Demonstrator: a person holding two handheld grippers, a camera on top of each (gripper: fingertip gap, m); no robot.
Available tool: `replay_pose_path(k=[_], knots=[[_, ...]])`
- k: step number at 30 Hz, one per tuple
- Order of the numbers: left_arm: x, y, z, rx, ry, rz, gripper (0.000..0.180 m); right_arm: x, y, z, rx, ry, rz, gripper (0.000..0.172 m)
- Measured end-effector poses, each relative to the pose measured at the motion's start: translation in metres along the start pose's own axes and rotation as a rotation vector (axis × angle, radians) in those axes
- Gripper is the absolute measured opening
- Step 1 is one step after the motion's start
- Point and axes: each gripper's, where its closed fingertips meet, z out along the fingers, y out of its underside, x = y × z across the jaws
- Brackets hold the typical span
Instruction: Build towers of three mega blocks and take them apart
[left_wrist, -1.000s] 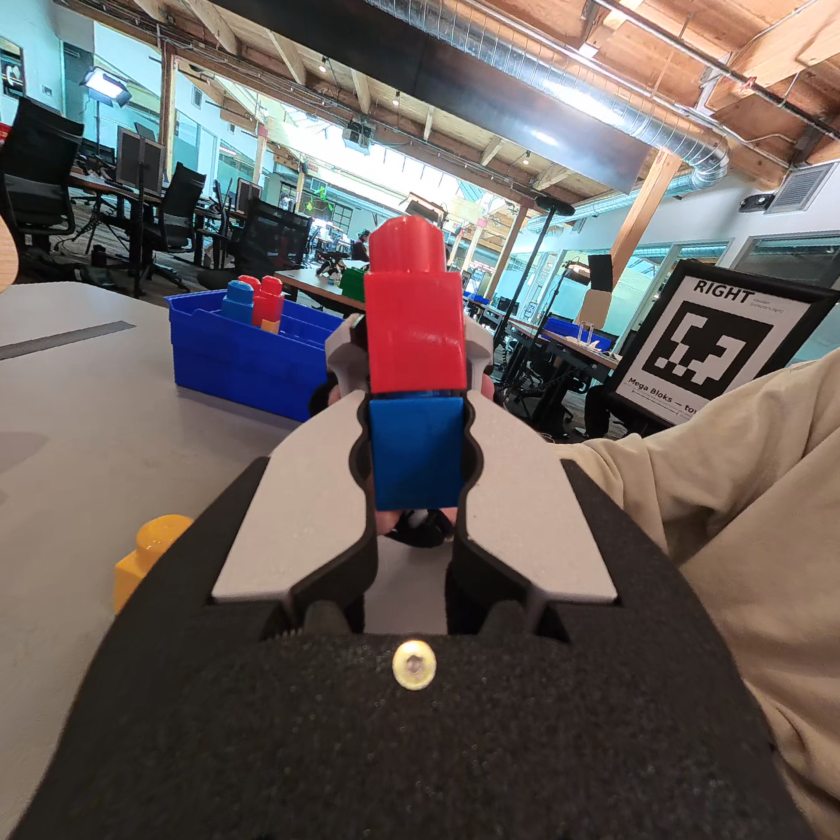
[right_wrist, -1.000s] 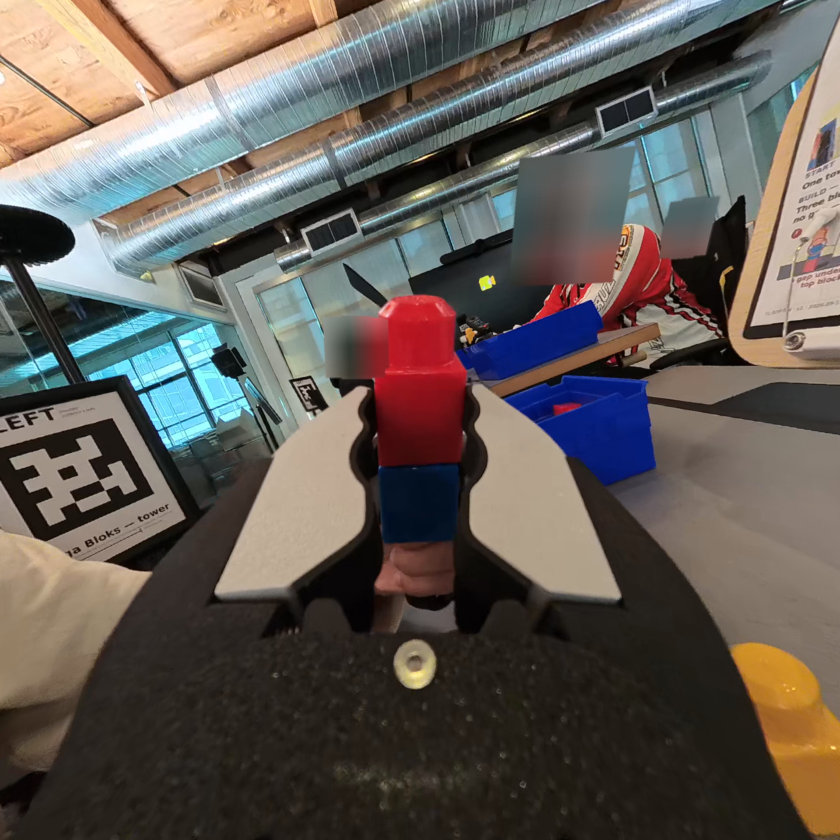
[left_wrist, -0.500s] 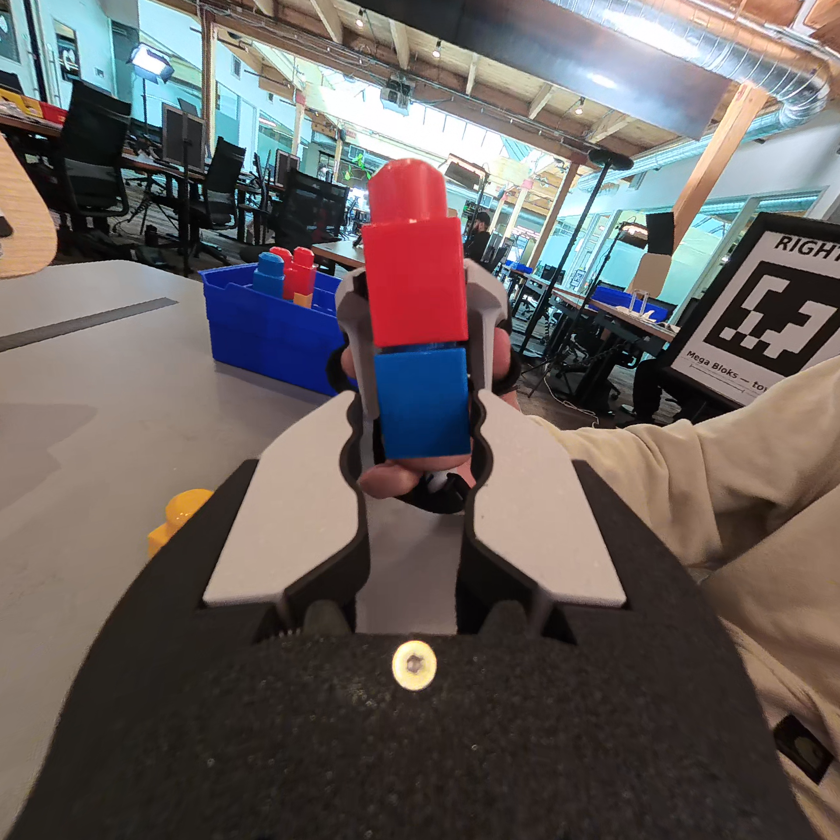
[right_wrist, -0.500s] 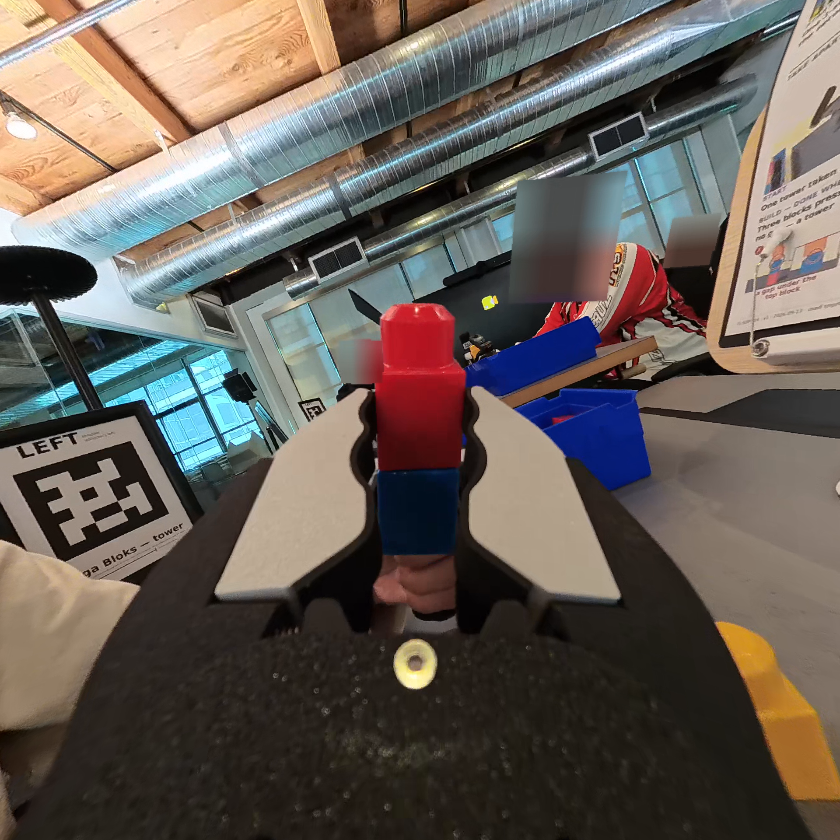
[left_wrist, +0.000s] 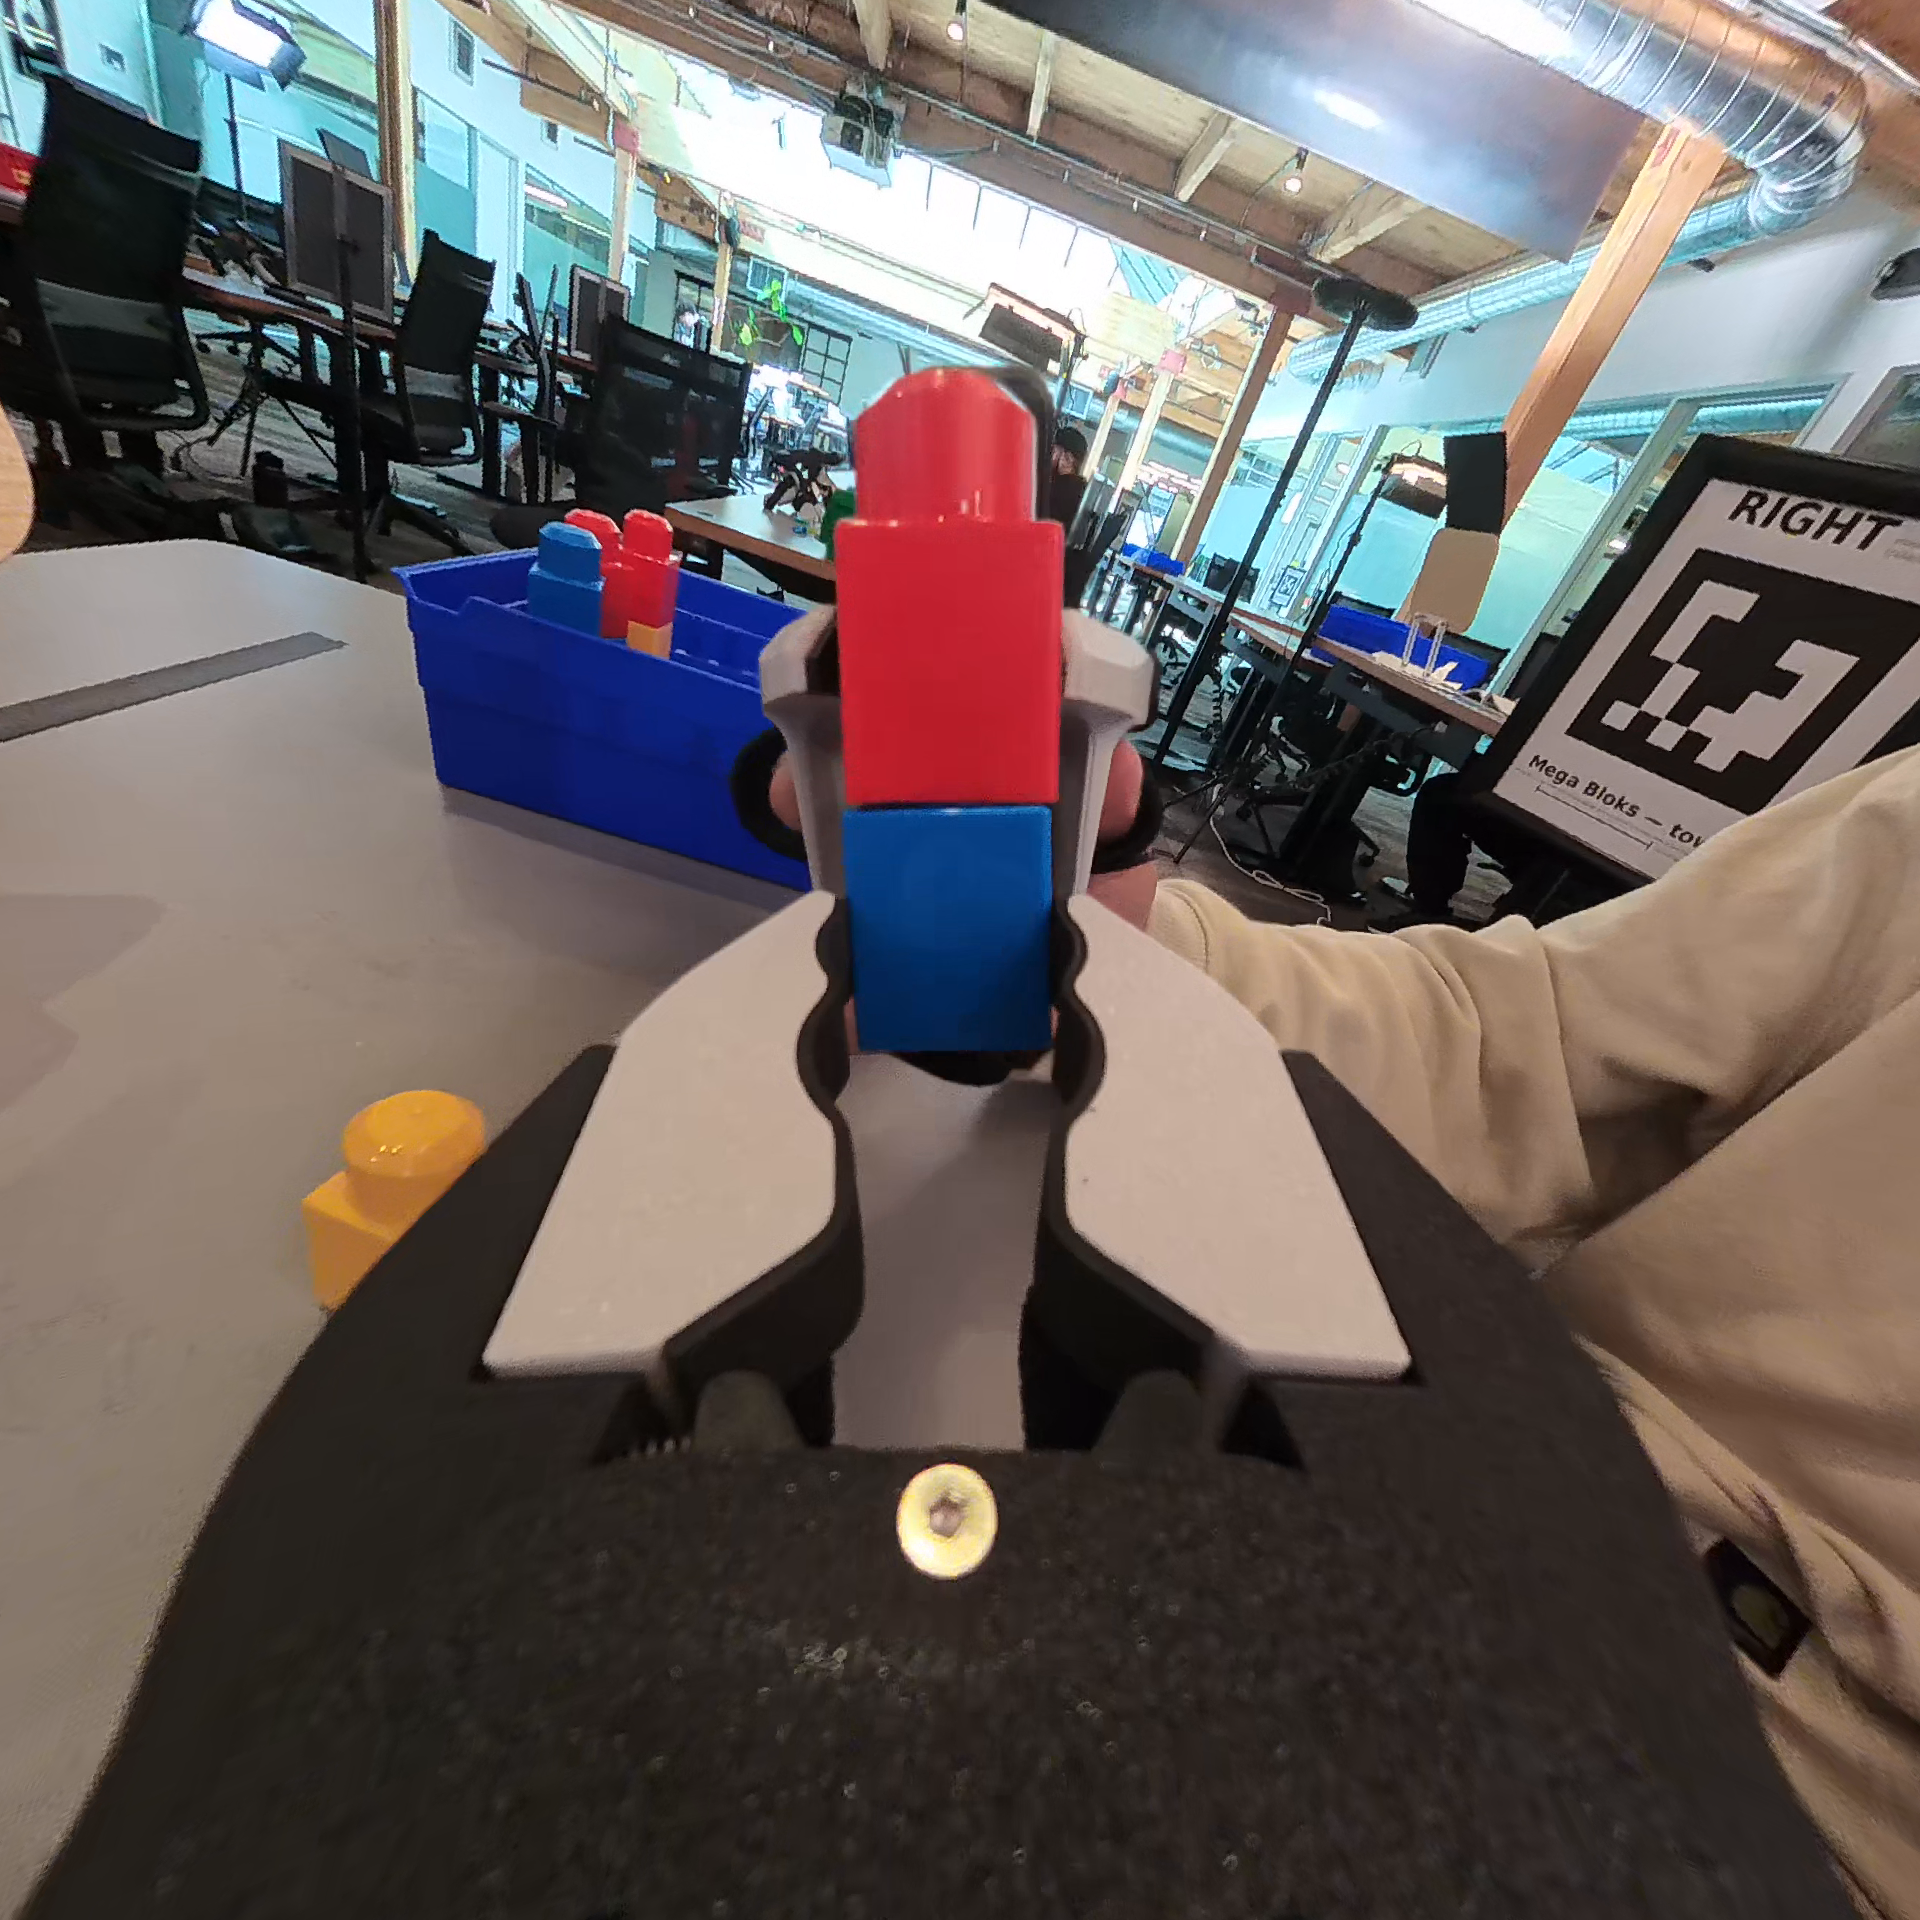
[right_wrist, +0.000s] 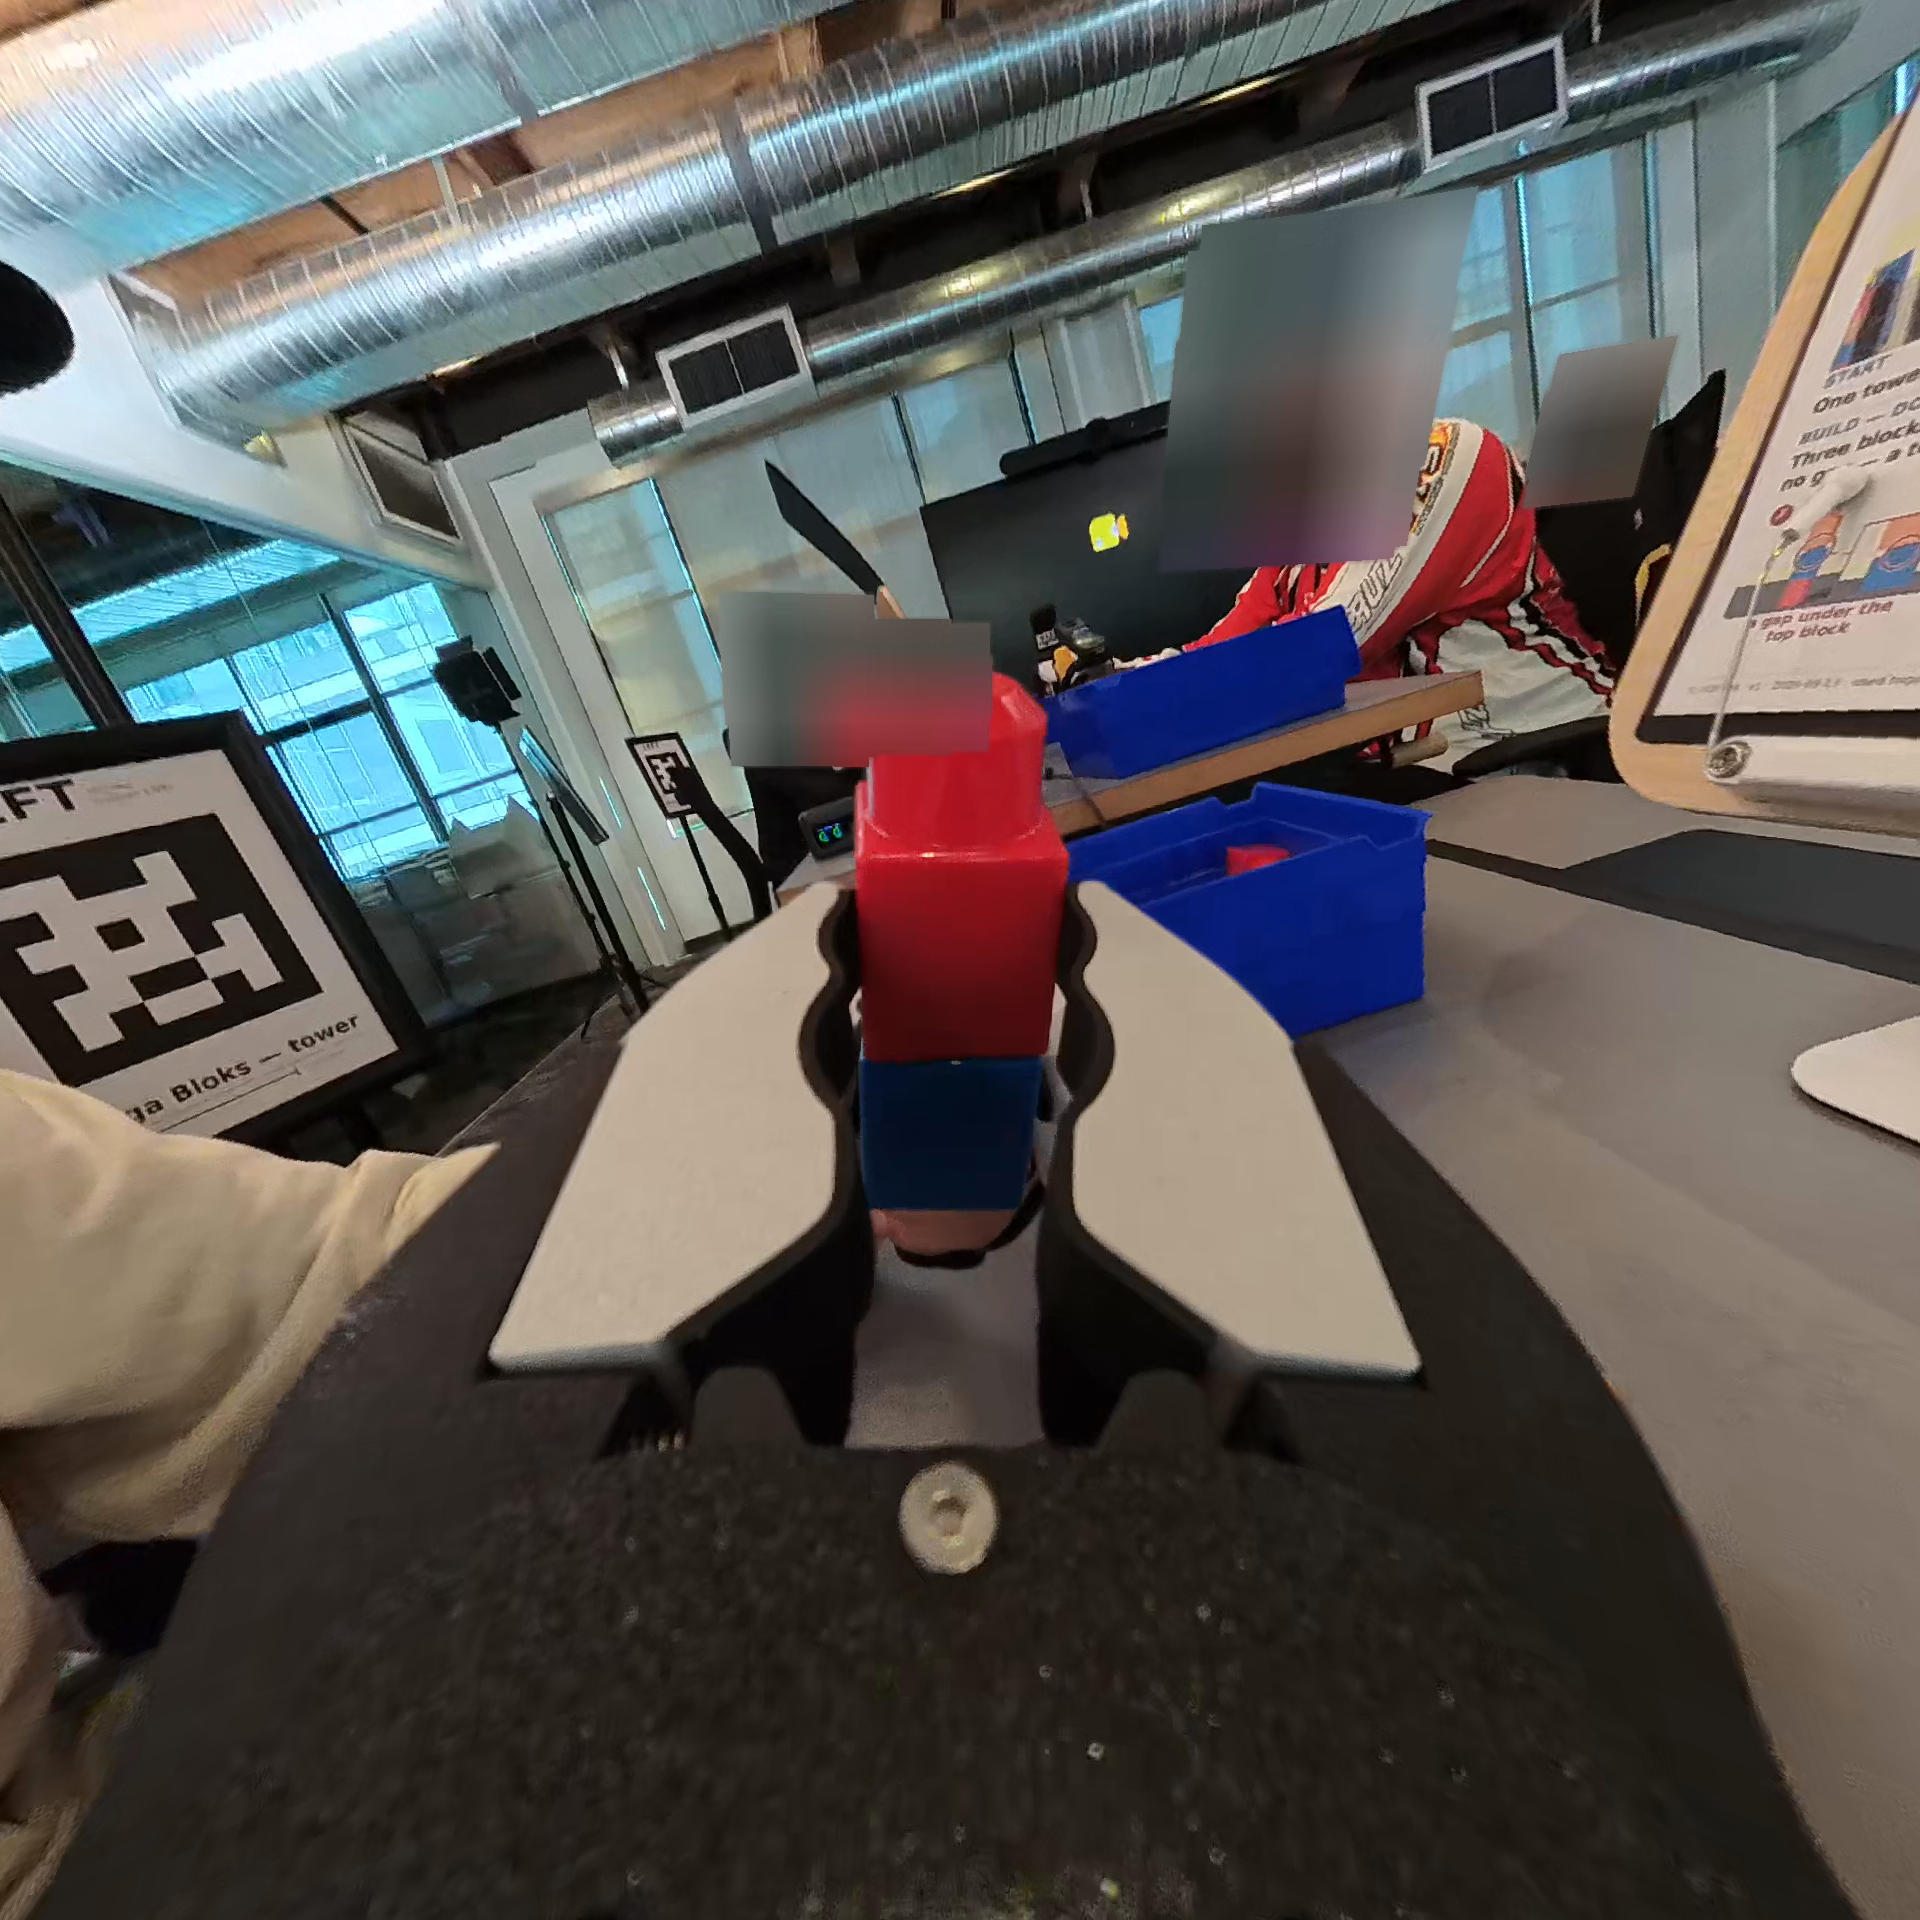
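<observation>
A red block (left_wrist: 948, 665) sits pressed onto a blue block (left_wrist: 948, 925), and the two grippers hold the pair up in the air from opposite sides. My left gripper (left_wrist: 948, 935) is shut on the blue block, with both pads against its sides near the fingertips. My right gripper (right_wrist: 956, 935) is shut on the red block (right_wrist: 956, 935). It shows in the left wrist view (left_wrist: 951, 707) flanking the red block. The blue block (right_wrist: 945, 1132) hangs below, between the right fingers. A loose yellow block (left_wrist: 384, 1184) lies on the grey table (left_wrist: 260, 935) at lower left.
A blue bin (left_wrist: 582, 707) behind holds a blue block (left_wrist: 566, 582), red blocks and a yellow one. Another blue bin (right_wrist: 1299, 935) holds a red block (right_wrist: 1257, 857). Framed marker signs (left_wrist: 1756, 665) (right_wrist: 156, 935), an instruction board (right_wrist: 1787, 520) and a cream sleeve (left_wrist: 1558, 1039) are close.
My left jaws opened and drew back from the blue block half a second ago, then closed on it again nearer the fingertips. The right gripper kept hold of the red block.
</observation>
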Motion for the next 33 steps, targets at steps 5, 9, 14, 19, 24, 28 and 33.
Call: replay_pose_path(k=[5,9,14,19,24,28,33], knots=[[-0.002,0.001,0.000,-0.014,-0.013,-0.003,0.035,0.003,0.004,-0.002,-0.008,-0.009,0.040,0.037],[-0.002,-0.002,-0.001,0.003,-0.017,-0.003,0.035,0.002,0.002,-0.001,0.015,-0.006,0.039,0.037],[-0.007,0.001,-0.002,-0.017,-0.056,0.008,0.035,0.005,0.005,0.001,-0.001,0.041,0.013,0.037],[-0.006,-0.001,-0.002,-0.004,-0.057,0.015,0.035,0.004,0.003,0.001,0.006,0.047,0.002,0.037],[-0.007,-0.003,-0.003,0.008,-0.062,0.011,0.035,0.005,0.000,0.003,0.012,0.062,0.002,0.037],[-0.003,-0.005,-0.018,0.034,-0.118,0.019,0.036,-0.002,-0.008,-0.003,0.009,0.124,-0.071,0.048],[0.021,0.006,-0.065,0.080,-0.204,0.012,0.036,0.020,0.019,-0.034,-0.377,0.339,-0.382,0.063]])
